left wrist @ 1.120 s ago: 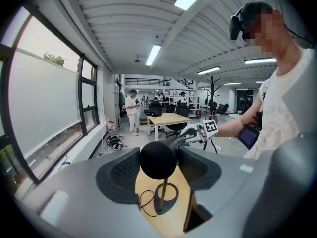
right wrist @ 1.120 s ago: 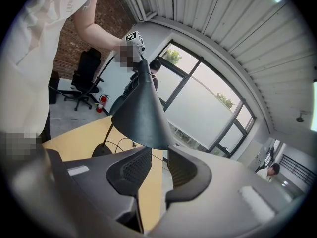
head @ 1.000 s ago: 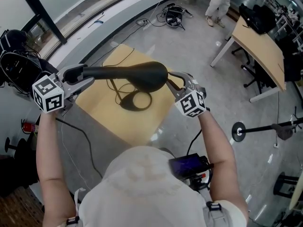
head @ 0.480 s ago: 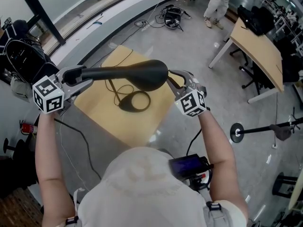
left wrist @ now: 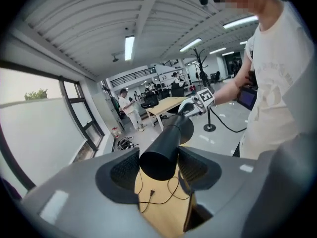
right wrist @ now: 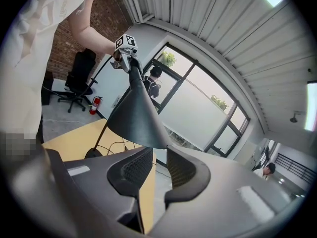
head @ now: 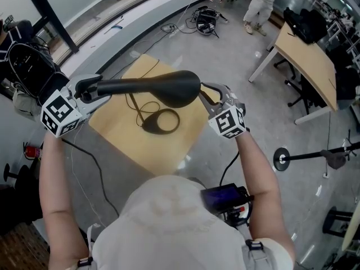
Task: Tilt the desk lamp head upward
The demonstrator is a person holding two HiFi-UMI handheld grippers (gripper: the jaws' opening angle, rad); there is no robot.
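Note:
The black desk lamp head (head: 163,88) lies nearly level above the yellow table (head: 169,151). Its round base (head: 160,121) and coiled cord stand below it. My left gripper (head: 93,89) is shut on the narrow end of the lamp head (left wrist: 166,148), which sits between both pads. My right gripper (head: 205,91) holds the wide shade by its thin rim (right wrist: 136,115). Its jaws are closing, with the rim edge pinched at the tips of my right gripper (right wrist: 159,165). The thin stem (right wrist: 101,135) runs down to the base.
A long wooden desk (head: 306,61) stands at the right, and a person (head: 259,4) stands at the far end. Cables and a box (head: 205,18) lie on the floor. A floor stand (head: 284,157) is at the right, bags (head: 28,66) at the left.
The left gripper has rolled a little on the lamp's narrow end. The shade's wide end sits slightly higher. The right gripper has barely shifted.

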